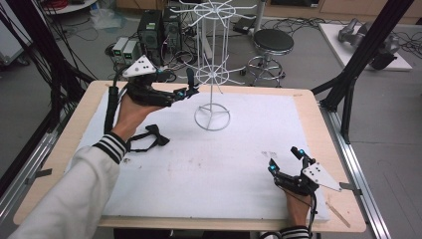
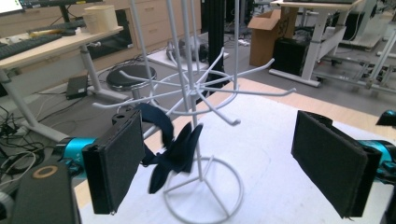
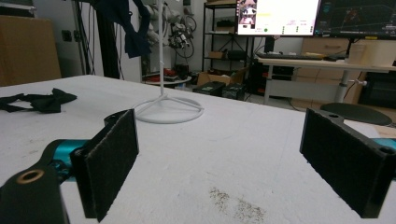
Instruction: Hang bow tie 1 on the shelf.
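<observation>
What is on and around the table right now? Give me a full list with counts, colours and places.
Wire rack: one, white, upright at the far middle of the table, round base on the mat.
Bow tie on the rack: one, dark navy, hanging from a lower hook, beside the left gripper's jaws.
Bow tie on the mat: one, black, lying flat at near left.
Mat: one, white, covering the wooden table top.
Stool: one, black seat, on the floor beyond the table.
Left gripper: one, black, open, raised by the rack.
Right gripper: one, black, open, low at near right.
</observation>
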Action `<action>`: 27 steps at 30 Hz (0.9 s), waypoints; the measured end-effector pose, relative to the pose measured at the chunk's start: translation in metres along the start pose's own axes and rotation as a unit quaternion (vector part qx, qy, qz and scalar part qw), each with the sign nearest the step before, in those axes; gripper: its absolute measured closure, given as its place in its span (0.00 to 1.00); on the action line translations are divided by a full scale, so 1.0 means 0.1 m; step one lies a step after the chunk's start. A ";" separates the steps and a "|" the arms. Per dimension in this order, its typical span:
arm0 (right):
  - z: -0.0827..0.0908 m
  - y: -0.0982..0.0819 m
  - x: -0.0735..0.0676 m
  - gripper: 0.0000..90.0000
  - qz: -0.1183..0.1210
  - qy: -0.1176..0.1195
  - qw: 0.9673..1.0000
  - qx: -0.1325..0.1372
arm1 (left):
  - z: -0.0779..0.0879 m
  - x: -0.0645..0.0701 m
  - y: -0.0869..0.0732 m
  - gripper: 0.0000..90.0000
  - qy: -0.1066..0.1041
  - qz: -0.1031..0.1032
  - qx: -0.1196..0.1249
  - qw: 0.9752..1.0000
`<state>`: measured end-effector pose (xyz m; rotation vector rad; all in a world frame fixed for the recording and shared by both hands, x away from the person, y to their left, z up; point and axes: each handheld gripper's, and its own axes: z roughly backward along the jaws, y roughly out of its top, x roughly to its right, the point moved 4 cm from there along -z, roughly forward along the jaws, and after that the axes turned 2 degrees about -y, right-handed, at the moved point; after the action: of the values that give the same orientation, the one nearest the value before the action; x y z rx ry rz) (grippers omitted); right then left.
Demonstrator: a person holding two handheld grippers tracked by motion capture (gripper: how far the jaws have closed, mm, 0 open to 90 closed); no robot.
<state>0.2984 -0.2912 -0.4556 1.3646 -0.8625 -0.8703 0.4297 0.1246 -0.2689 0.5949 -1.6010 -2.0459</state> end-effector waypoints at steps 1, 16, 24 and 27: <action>0.00 0.00 0.00 0.12 0.000 0.000 1.000 0.000 | 0.04 -0.01 -0.01 0.19 0.002 0.004 0.006 1.000; 0.00 0.00 0.00 0.12 0.007 -0.002 1.000 0.001 | 0.59 -0.06 -0.32 0.19 0.008 0.016 0.035 0.999; 0.00 0.00 0.00 0.12 0.007 -0.002 1.000 0.001 | 0.85 0.00 -0.66 0.19 0.016 0.021 0.044 0.999; 0.00 0.00 0.00 0.12 0.006 -0.002 1.000 0.001 | 0.94 0.03 -0.83 0.19 0.023 0.018 0.047 0.998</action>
<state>0.2982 -0.2908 -0.4555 1.3579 -0.8747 -0.8630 0.3625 0.2117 -0.3284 0.6369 -1.6761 -1.9267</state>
